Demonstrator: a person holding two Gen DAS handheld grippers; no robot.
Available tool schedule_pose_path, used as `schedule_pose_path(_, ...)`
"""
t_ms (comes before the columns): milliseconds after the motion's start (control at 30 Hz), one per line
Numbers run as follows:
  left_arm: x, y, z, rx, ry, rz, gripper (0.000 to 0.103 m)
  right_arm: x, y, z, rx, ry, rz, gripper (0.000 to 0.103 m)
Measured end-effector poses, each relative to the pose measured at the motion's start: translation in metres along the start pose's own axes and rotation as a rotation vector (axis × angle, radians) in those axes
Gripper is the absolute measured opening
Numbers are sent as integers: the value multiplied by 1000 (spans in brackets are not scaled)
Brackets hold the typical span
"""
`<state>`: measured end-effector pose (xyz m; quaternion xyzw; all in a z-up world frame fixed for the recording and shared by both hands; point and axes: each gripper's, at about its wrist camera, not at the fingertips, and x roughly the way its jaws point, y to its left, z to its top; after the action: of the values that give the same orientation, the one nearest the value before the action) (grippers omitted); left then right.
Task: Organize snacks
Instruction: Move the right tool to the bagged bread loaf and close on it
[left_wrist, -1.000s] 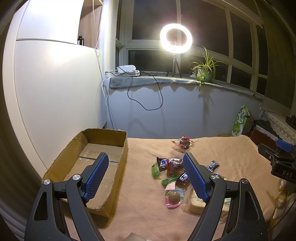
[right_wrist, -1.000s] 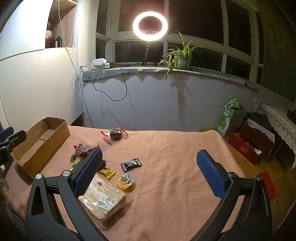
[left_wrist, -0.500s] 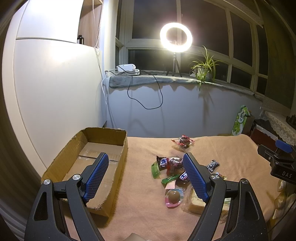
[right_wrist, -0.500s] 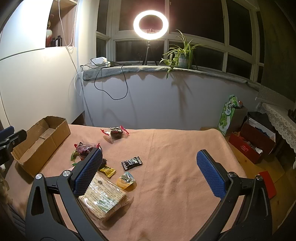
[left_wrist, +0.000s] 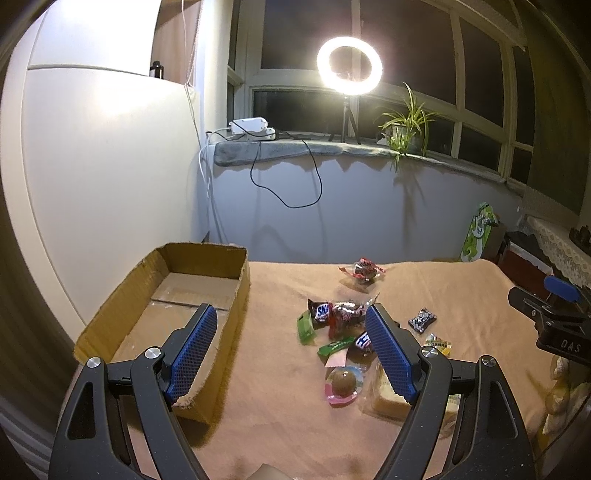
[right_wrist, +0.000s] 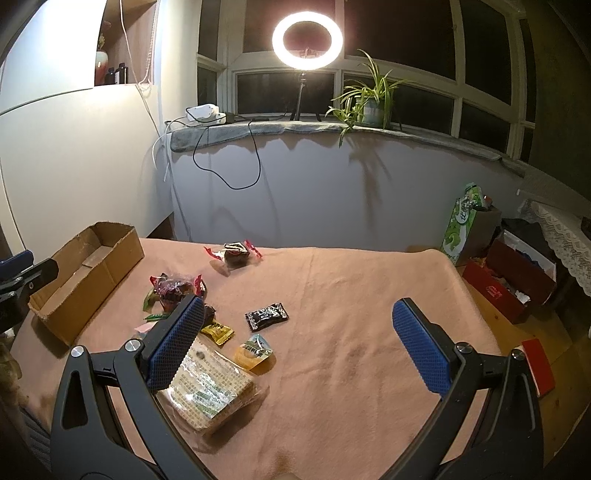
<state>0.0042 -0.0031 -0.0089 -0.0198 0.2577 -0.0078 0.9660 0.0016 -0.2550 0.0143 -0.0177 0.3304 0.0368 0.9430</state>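
Note:
Several wrapped snacks lie on a peach cloth-covered table. An empty cardboard box stands at the left, also in the right wrist view. A Snickers bar, a jelly cup and a biscuit pack lie in a loose cluster. A black candy, a yellow packet and a red-wrapped sweet lie apart. My left gripper is open and empty, above the box's right wall. My right gripper is open and empty, above the near snacks.
A wall and a windowsill with a ring light, a plant and hanging cables stand behind the table. A green bag and red boxes sit on the floor to the right. A white cabinet stands left of the box.
The right wrist view has shifted very slightly. Both grippers stay open and the snacks have not moved.

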Motion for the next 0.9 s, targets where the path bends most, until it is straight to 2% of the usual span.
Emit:
schedule_pose_path(267, 7, -1, -16, -19, 62, -33, 83, 10, 0, -3, -35, 44, 88, 103)
schedule_pose_path(667, 28, -22, -61, -79, 289, -233, 79, 72, 10, -10, -119, 302, 396, 103)
schedule_pose_path(800, 32, -30, -68, -103, 338, -283, 76, 89, 23, -15, -140, 397, 510, 98)
schedule_pose_path(900, 34, -36, -72, -116, 368, -319, 72, 97, 35, -18, -177, 440, 553, 97)
